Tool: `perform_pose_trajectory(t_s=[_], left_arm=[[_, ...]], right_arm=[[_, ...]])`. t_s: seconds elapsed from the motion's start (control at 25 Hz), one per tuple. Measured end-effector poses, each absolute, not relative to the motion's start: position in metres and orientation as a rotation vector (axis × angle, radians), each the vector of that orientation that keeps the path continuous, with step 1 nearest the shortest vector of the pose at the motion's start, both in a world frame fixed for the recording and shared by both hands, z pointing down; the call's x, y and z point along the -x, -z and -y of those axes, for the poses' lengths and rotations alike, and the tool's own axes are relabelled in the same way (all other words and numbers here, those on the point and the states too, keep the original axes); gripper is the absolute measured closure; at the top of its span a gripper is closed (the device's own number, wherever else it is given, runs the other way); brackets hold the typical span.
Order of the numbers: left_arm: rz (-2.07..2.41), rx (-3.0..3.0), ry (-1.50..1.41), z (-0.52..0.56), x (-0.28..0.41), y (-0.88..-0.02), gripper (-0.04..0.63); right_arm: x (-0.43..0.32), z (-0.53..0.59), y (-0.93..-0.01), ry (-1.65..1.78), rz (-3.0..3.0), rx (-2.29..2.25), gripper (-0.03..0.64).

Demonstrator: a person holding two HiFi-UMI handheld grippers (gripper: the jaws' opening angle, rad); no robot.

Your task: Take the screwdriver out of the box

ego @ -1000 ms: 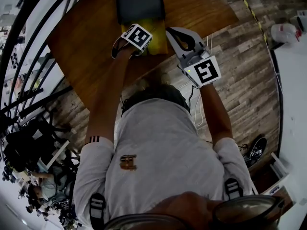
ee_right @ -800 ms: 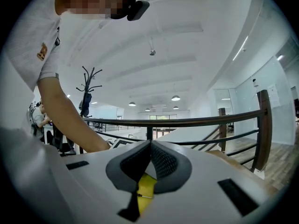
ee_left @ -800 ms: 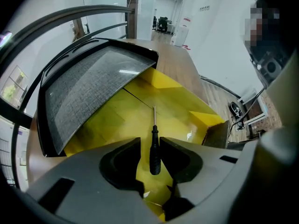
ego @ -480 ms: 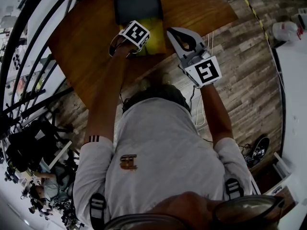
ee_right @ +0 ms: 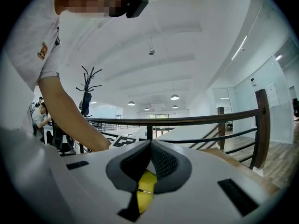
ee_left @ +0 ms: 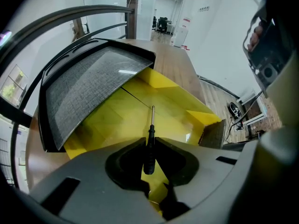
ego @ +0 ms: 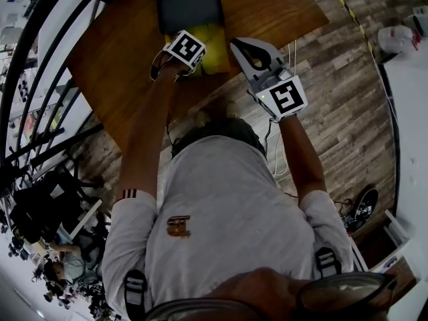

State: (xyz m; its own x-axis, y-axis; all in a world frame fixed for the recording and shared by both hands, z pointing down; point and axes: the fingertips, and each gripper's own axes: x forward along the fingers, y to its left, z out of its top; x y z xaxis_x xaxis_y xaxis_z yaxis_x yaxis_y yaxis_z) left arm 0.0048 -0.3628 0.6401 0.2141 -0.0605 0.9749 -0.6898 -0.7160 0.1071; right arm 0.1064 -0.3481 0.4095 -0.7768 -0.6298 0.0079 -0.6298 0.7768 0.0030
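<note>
Jaws of the left gripper (ee_left: 149, 142) are closing on the black handle of the screwdriver (ee_left: 148, 158) and the pads touch it on both sides. Its thin metal tip points away, over the floor of the yellow box (ee_left: 112, 120). The screwdriver is inside the box, and the dark grey lid (ee_left: 88, 85) stands open just behind it. Only the left gripper view shows this. In the head view the gripper's marker cube (ego: 185, 48) hides the tool, but that view shows the box on a brown wooden table (ego: 114, 59) and both arms reaching out to it. The right gripper (ee_right: 150, 143) has its jaws pressed together with nothing between them. It is off to the side of the box, pointing level. Its own view looks past the jaws at a dark railing (ee_right: 201, 120) and ceiling lights, with only a bit of yellow showing low down.
</note>
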Motion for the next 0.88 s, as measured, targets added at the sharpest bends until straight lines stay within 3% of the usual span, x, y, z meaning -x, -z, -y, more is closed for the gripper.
perform_pose_trajectory(t_s=[0.48, 0.88], left_arm=[[0.811, -2.166, -1.307, 0.360, -0.001, -0.591, 0.522], [1.004, -2.438, -0.790, 0.349, 0.004, -0.503, 0.522]], right_arm=[[-0.096, 0.333, -0.407, -0.056, 2.934, -1.050, 0.584], [-0.073, 0.315, -0.389, -0.058, 2.952, -1.031, 0.584]])
